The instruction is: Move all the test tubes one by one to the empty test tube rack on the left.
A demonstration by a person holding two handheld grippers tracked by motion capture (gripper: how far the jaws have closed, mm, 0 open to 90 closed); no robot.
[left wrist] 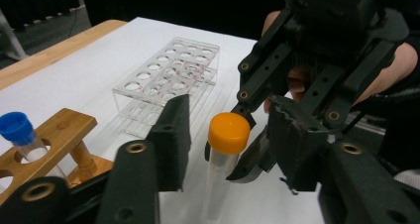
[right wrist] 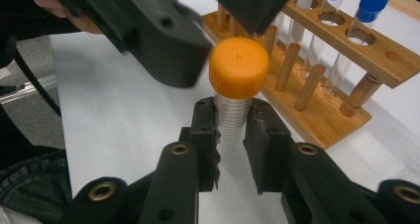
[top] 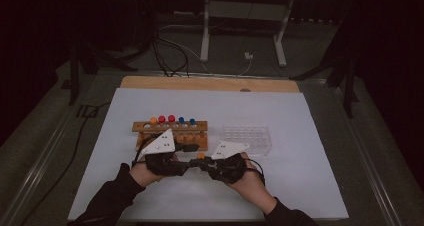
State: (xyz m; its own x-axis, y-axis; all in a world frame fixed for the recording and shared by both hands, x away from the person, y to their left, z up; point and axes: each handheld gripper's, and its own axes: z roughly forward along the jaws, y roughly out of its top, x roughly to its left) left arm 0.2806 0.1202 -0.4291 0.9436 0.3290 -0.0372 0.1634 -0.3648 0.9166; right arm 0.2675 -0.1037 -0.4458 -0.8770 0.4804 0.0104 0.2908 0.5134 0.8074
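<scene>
While the right tool (right wrist: pixel 232 135) clamps its clear ribbed body, the orange-capped tube (right wrist: pixel 236 85) stands between the left tool's (left wrist: pixel 225 135) parted jaws.

Both forearms in from below, wrists angled inward, tips nearly meeting. Right gripper (right wrist: pixel 230 130) clamped, pads pressing from both sides. Left gripper (left wrist: pixel 228 140) part-spread, pads not pressing.

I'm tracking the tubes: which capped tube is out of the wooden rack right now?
The orange-capped tube, clamped between the right gripper's jaws, with the left gripper's jaws around its cap. The blue-capped tubes stand in the wooden rack.
</scene>
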